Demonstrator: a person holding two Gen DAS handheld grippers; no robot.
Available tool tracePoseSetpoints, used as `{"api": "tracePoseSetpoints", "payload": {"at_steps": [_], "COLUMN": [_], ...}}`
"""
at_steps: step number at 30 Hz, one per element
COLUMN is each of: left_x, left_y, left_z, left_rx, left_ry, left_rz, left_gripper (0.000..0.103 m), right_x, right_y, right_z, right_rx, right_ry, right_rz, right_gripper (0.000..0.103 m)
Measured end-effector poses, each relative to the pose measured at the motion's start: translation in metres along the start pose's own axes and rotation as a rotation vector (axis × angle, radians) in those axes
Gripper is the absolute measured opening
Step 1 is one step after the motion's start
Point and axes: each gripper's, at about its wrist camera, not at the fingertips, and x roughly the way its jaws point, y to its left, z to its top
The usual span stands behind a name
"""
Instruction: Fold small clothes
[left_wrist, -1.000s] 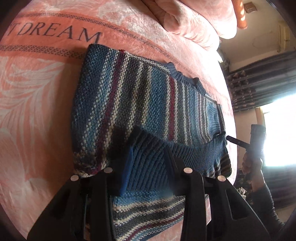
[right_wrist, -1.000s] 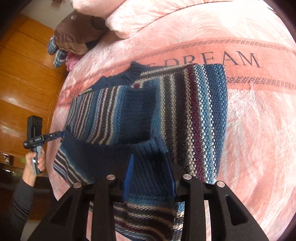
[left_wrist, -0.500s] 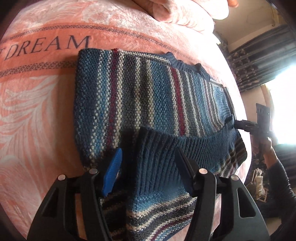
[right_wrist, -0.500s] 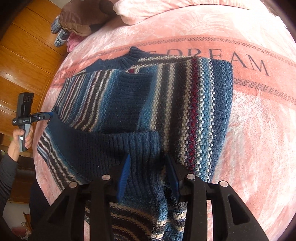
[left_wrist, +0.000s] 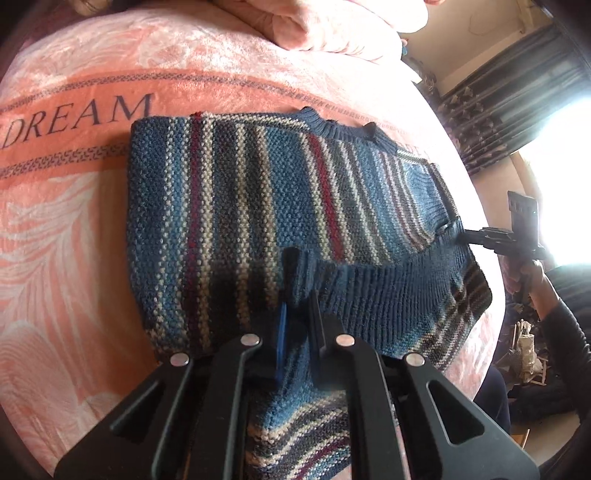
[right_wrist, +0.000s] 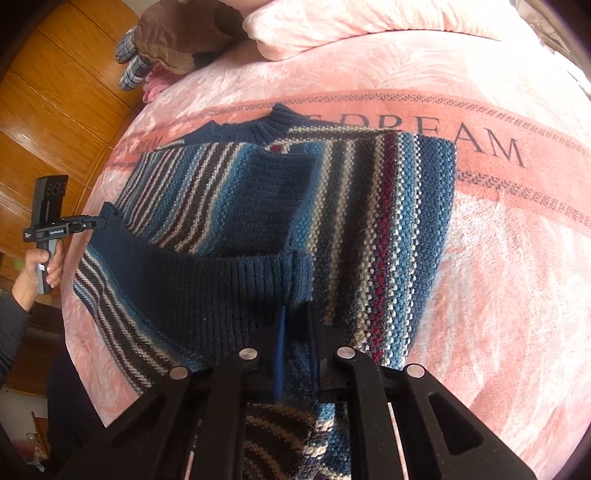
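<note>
A blue, white and maroon striped knit sweater (left_wrist: 258, 206) lies flat on the bed, collar (left_wrist: 332, 129) at the far side. Its navy ribbed hem band (left_wrist: 388, 291) is folded up over the body. My left gripper (left_wrist: 297, 306) is shut on one corner of that hem. Across the sweater, the right gripper (left_wrist: 461, 234) pinches the other corner. In the right wrist view the sweater (right_wrist: 388, 229) and hem band (right_wrist: 207, 291) show again. The right gripper (right_wrist: 295, 317) is shut on its corner there, and the left gripper (right_wrist: 99, 221) holds the far one.
A pink blanket (left_wrist: 74, 221) printed with "DREAM" covers the bed, with pink pillows (left_wrist: 332, 29) at its head. A brown plush toy (right_wrist: 177, 33) lies beside a wooden wardrobe (right_wrist: 55, 92). Dark curtains (left_wrist: 517, 92) hang by a bright window. A hand (right_wrist: 40, 266) grips the left handle.
Both pairs of fingers stood wide apart around the hem half a second ago and are now pinched together on it. The folded hem band sits slightly farther up the sweater's body.
</note>
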Motion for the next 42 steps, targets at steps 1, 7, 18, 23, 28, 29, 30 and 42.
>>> {"api": "tracePoseSetpoints", "payload": {"at_steps": [1,7,18,23,28,29,30,42], "left_x": [-0.007,-0.058,-0.112,-0.093,-0.049,-0.038,-0.026,0.005], "left_y": [-0.005,-0.031,-0.039,-0.026,0.004,0.011,0.021,0.05], "left_z": [-0.001,0.0,0.079,0.121,0.148,0.152,0.155,0.18], "left_rx": [0.009,0.055,0.066,0.026,-0.067,-0.095,-0.124,-0.272], "left_ry": [-0.017,-0.131,-0.271,-0.247,-0.168,-0.148,-0.131,-0.117], "left_rz": [-0.005,-0.032,-0.012,0.02,0.085,0.102,0.116,0.172], "left_gripper": [0.008,0.007,0.007,0.007,0.007,0.007,0.007,0.006], "right_x": [-0.006,-0.055,-0.124,-0.111,-0.066,-0.053,-0.04,-0.002], "right_y": [0.003,0.022,0.034,0.019,-0.007,-0.013,-0.019,-0.032], "right_z": [-0.001,-0.002,0.067,0.105,0.142,0.148,0.152,0.176], "right_rx": [-0.007,-0.032,-0.027,0.01,0.085,0.1,0.112,0.142], "right_ry": [-0.015,-0.134,-0.335,-0.329,-0.239,-0.212,-0.185,-0.141], "right_rz": [-0.003,-0.017,-0.087,-0.127,-0.163,-0.176,-0.186,-0.276], "right_gripper": [0.009,0.007,0.007,0.007,0.007,0.007,0.007,0.007]}}
